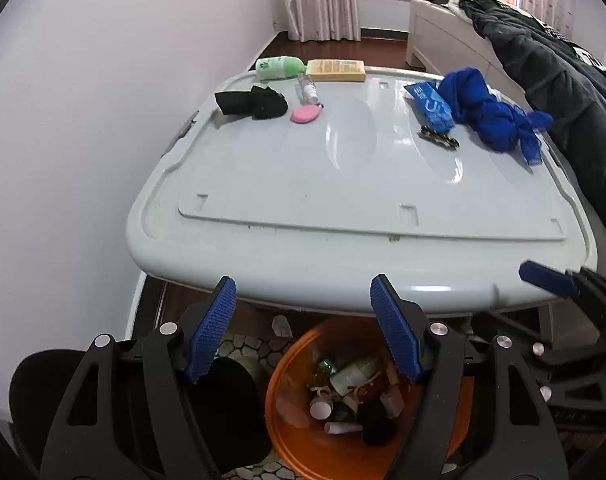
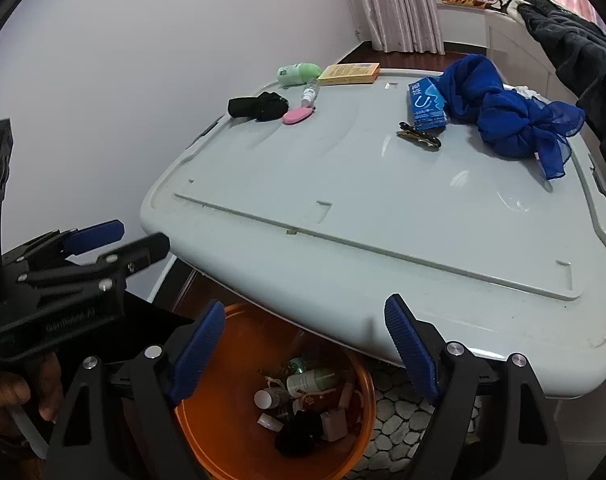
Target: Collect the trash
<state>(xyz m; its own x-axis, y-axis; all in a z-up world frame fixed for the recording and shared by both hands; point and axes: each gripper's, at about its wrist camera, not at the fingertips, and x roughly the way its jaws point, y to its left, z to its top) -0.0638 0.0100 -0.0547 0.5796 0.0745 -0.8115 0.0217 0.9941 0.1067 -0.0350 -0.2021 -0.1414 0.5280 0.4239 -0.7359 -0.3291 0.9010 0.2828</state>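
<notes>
One round orange plastic trash bin (image 1: 287,420) stands on the floor just below the near edge of the pale grey plastic lid surface (image 1: 303,200), holding mixed discards. Your left gripper (image 1: 303,328) and right gripper (image 2: 307,348) both hang over it, jaws wide, empty. Eight items lie along the far edge; the near half is bare.

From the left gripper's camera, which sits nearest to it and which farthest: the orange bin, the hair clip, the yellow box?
1. Orange bin, directly beneath the fingers.
2. Hair clip, mid-lid, right.
3. Yellow box, far edge of the lid.
</notes>
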